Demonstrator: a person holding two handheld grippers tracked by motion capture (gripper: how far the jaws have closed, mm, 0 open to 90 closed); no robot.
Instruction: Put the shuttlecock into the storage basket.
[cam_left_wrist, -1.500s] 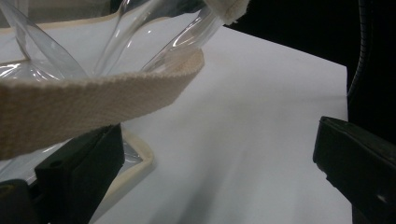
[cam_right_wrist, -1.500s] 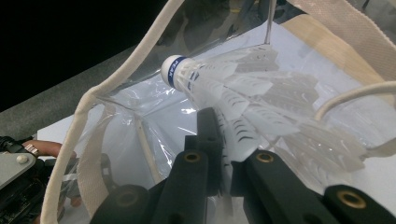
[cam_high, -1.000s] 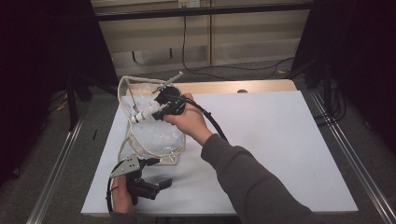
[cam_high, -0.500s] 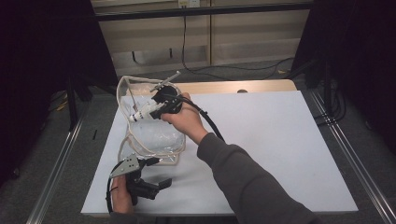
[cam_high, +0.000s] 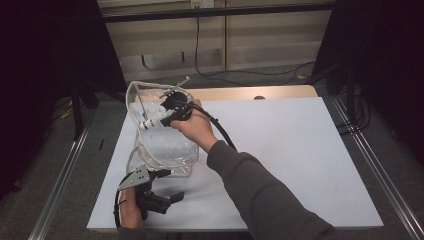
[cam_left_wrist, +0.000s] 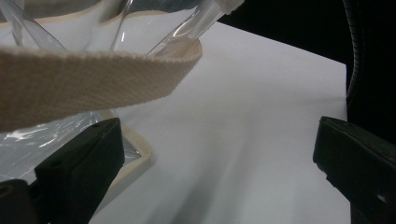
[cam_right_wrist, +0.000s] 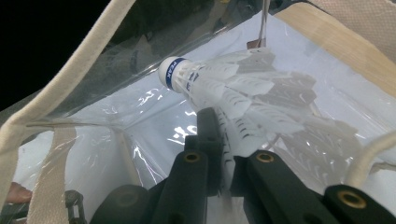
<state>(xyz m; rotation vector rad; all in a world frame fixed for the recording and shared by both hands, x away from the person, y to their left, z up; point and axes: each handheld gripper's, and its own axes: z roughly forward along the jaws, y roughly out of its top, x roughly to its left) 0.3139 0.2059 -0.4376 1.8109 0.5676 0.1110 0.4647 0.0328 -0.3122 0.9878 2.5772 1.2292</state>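
Down at the near left corner of the white table (cam_high: 300, 150), the left gripper (cam_high: 167, 197) lies low with its jaws spread wide and nothing between them, one jaw just beside the cream-trimmed edge of the clear bag (cam_high: 165, 150). Further right and up, the right gripper (cam_high: 165, 117) reaches over the bag's open mouth, jaws pinched tight on the feathers of a white shuttlecock (cam_right_wrist: 233, 91), its blue-banded cork end pointing down into the bag.
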